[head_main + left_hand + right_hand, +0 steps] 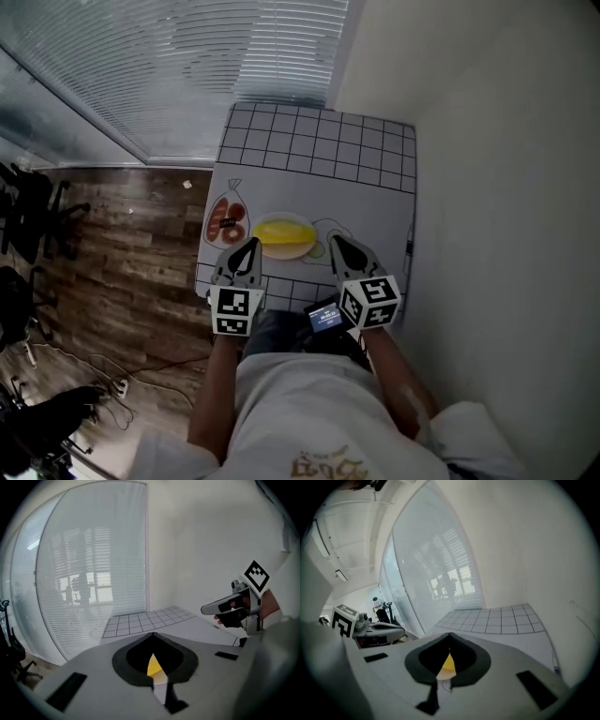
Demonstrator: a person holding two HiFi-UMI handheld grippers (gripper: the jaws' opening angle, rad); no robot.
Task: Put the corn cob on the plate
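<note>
The yellow corn cob (281, 231) lies on a pale plate (306, 247) in the middle of the white mat. My left gripper (247, 246) hovers just near-left of the plate, and my right gripper (336, 243) just near-right of it. Both are shut with nothing between the fingers. In the left gripper view the shut left gripper (153, 634) frames a sliver of the corn cob (153, 665), with the right gripper (220, 607) off to the right. In the right gripper view the shut right gripper (450, 634) likewise frames the corn cob (447, 663).
A packet of red pieces (226, 220) lies left of the plate. The mat's far part is a black grid (319, 141). A white wall runs along the table's right side, window blinds stand behind it, and wooden floor (122, 244) lies to the left. A small lit screen (323, 317) sits by my right hand.
</note>
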